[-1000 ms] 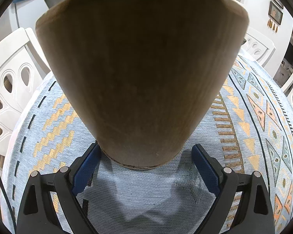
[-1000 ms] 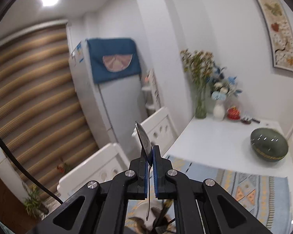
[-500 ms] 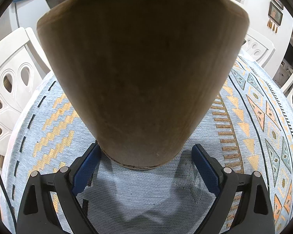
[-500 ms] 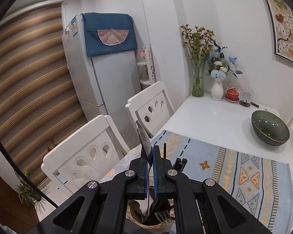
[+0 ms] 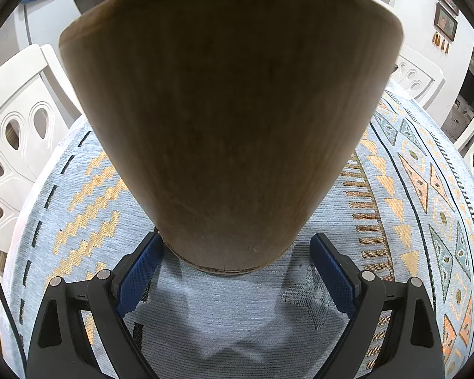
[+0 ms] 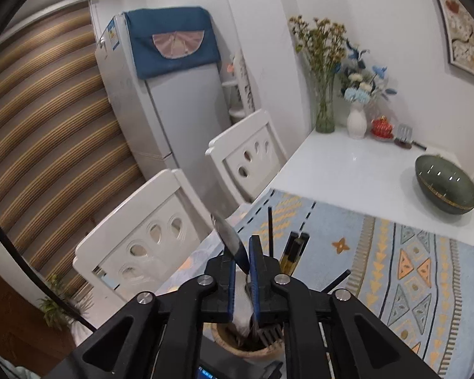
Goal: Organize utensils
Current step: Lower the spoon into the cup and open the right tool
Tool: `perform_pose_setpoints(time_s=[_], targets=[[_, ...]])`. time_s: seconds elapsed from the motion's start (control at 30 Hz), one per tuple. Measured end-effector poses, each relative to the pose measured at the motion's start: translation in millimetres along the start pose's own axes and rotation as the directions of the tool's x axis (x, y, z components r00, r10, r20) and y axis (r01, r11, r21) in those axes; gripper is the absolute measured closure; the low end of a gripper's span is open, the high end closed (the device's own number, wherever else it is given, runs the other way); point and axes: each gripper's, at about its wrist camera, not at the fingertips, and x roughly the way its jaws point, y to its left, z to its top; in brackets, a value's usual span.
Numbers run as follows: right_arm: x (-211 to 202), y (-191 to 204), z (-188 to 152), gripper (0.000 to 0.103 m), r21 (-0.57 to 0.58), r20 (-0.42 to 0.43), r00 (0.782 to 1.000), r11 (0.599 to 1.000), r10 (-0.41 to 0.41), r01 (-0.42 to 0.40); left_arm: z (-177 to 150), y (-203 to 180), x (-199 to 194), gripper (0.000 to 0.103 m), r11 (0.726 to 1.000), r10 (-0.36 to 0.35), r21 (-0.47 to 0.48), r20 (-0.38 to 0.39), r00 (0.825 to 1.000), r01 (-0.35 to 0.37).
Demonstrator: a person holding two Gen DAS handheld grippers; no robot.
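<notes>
While its jaws are opening, the right claw [image 6: 240, 254] is seen with a knife [image 6: 229, 242] tilted loosely between the blue pads above a wooden holder [image 6: 248, 345] of forks and chopsticks. The holder [image 5: 230, 120] is flanked by the open left claw [image 5: 233, 267]; one pad looks touching. Beyond, a patterned cloth [image 5: 410, 208] covers the surface [image 6: 347, 170].

Tan wooden holder [image 5: 230, 120], round and tapering toward its base, upright on the patterned cloth. From above, rim [image 6: 237, 349] low in view, with a fork [image 6: 270, 334] inside, tines up, among dark handles. Steel knife [image 6: 229, 241], blade tilted up and leftward, lower end down inside the holder's mouth.
</notes>
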Motion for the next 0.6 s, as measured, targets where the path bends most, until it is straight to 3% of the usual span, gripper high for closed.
perform_pose_setpoints(time_s=[0.1,0.27,0.47,0.53,0.6], targets=[[-3.7,-4.4,3.4,0.084,0.022,-0.005,1.000,0.999,0.023,-0.023,-0.2,0.8,-0.1,0.009,1.000,0.000,0.000,0.000,1.000,0.000],[-26.6,-13.0,18.9,0.084,0.050,0.061,0.998,0.999,0.002,-0.005,-0.6,2.3,0.1,0.009,1.000,0.000,0.000,0.001,1.000,0.000],[-77.5,-30.1,44.0,0.082,0.122,0.186,0.982,0.992,0.020,-0.043,-0.5,2.2,-1.3,0.009,1.000,0.000,0.000,0.001,1.000,0.000],[-99.1,-35.0,52.1,0.075,0.135,0.243,0.970,0.990,0.014,-0.048,-0.4,1.1,-1.3,0.009,1.000,0.000,0.000,0.001,1.000,0.000],[-120.1,-38.3,57.2,0.056,0.143,0.301,0.954,0.988,0.008,-0.053,-0.6,2.1,-1.1,0.009,1.000,0.000,0.000,0.001,1.000,0.000]])
